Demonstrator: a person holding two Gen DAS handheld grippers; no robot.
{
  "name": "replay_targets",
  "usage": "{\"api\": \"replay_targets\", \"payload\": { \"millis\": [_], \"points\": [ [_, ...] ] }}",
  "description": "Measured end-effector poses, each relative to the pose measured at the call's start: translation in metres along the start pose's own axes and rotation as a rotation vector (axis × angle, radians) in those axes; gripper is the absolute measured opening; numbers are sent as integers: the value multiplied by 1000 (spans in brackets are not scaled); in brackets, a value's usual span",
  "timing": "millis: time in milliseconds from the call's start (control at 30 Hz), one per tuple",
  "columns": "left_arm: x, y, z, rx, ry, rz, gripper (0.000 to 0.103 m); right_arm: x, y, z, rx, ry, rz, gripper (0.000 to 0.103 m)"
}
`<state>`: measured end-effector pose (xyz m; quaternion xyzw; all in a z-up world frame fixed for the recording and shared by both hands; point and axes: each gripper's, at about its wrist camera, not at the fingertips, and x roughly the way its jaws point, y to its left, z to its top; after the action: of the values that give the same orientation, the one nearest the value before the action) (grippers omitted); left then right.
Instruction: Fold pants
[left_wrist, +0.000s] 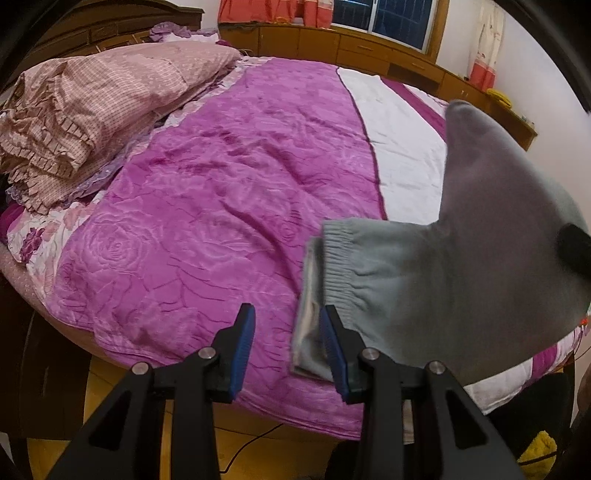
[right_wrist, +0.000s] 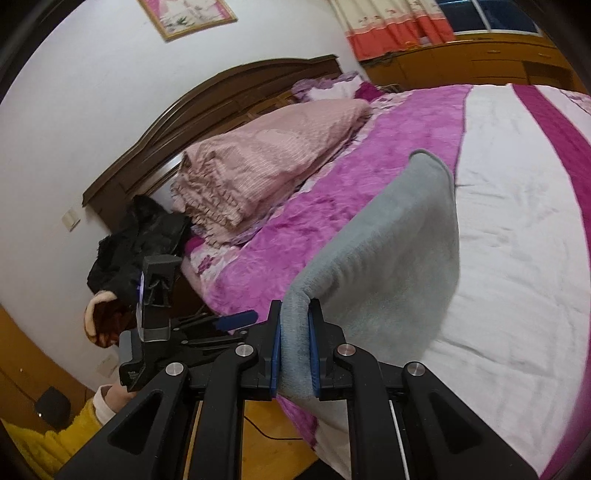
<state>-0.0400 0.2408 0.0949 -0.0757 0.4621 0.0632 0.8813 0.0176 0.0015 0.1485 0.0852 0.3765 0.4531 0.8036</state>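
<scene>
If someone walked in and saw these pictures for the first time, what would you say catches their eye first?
Probably the grey pants, lifted off the bed and clamped in the right gripper, rising like a sail over the bright purple bedspread. Next, the left gripper in the foreground, open with nothing between its pads, beside the pants' elastic waistband. Then the folded pink quilt piled by the headboard.

bedspread (left_wrist: 221, 192) open, folded quilt (left_wrist: 92, 110) headward

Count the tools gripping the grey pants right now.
1. The right tool is clamped on a fold of the pants. The left tool is open with nothing between its pads; the waistband only hangs beside it.
</scene>
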Motion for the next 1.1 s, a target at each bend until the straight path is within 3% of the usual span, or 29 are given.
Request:
{"api": "replay_targets", "payload": {
  "millis": [533, 667, 800, 900, 1100],
  "points": [
    [9, 47, -3, -67, 4, 24, 38, 129, 12, -10, 26, 184, 24, 6],
    [8, 55, -5, -93, 1, 26, 39, 153, 11, -18, 30, 232, 18, 11],
    [4, 54, -2, -87, -12, 13, 38, 151, 10, -23, 53, 214, 23, 16],
    [-2, 49, 1, -88, -22, -15, 39, 141, 15, -26, 18, 225, -3, 29],
    [-16, 36, 12, -96, -54, -100, 39, 110, 15, -35, -2, 231, -16, 32]
  ]
}}
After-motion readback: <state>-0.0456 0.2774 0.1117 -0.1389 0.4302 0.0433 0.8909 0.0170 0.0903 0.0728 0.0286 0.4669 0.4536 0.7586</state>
